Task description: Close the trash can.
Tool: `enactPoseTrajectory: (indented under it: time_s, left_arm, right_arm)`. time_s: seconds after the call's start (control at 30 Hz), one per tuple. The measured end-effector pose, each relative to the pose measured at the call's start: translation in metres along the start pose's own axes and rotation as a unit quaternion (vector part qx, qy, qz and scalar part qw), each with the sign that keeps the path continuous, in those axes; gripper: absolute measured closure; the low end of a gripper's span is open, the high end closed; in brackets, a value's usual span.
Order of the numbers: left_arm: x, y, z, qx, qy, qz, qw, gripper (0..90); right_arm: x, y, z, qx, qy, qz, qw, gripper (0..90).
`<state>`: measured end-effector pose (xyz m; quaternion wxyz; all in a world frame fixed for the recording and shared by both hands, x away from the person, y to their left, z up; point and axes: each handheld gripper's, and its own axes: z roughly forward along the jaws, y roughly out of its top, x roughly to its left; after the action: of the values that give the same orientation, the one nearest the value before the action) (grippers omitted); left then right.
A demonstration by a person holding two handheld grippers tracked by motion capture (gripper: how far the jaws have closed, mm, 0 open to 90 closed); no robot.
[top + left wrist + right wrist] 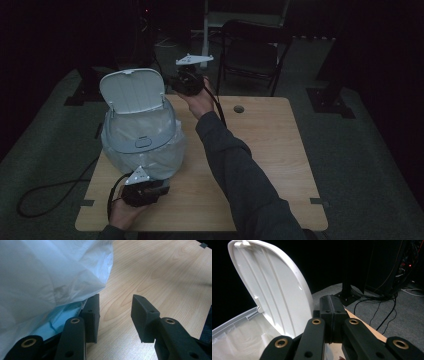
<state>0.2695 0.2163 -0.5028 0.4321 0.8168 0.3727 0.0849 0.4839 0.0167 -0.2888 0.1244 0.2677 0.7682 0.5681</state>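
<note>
At the near edge of the wooden table (260,165), the left gripper (150,192) rests low in the person's left hand (122,212), pointing across the tabletop. Its jaws stand apart with nothing but bare wood between them. In the left gripper view, the near jaw lies right against the white plastic bag (50,275) that hangs down the outside of the bin; the bag bulges over that jaw's side, and a pale blue fold shows beneath it. The pads do not pinch the bag.

Just beyond the left gripper stands the small bin (140,140), on the left part of the table. The bag lines it and drapes over its rim. Its white lid (132,91) is swung up on the hinge at the far side, standing nearly upright with its ribbed underside facing the person.

Farther off, the right gripper (182,82) is held up above the table's far edge by the right hand (200,102), the sleeve (240,170) reaching across the table. Its jaws are pressed together with nothing between them. In the right gripper view, the closed tips sit just beside the raised lid's edge (274,290), near its lower corner; whether they touch it I cannot tell.

Behind the table stands a dark folding chair (250,50), on grey carpet.
</note>
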Motion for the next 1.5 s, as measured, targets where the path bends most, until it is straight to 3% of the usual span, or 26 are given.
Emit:
enactPoseTrajectory:
  time_s: [0.6,0.9,1.13,1.33,1.5]
  left_arm:
    - [0.002,0.001,0.001,0.003,0.002,0.000,1.0000,59.8]
    - [0.002,0.000,0.001,0.004,0.001,-0.001,1.0000,59.8]
    - [0.002,0.000,0.001,0.004,0.001,-0.001,1.0000,59.8]
    - [0.002,0.000,0.001,0.004,0.002,0.000,1.0000,59.8]
    - [0.002,0.000,0.001,0.003,0.002,0.001,1.0000,59.8]
  right_arm:
    - [-0.008,-0.006,-0.011,-0.009,0.058,-0.015,0.9982,90.0]
    - [-0.004,0.005,-0.010,-0.005,0.036,-0.028,0.9989,89.6]
    - [-0.003,0.012,-0.006,-0.009,0.030,-0.017,0.9994,89.1]
    - [-0.006,0.013,-0.008,-0.006,0.067,-0.008,0.9977,89.8]
    - [-0.007,0.010,-0.011,-0.007,0.089,-0.016,0.9959,89.9]
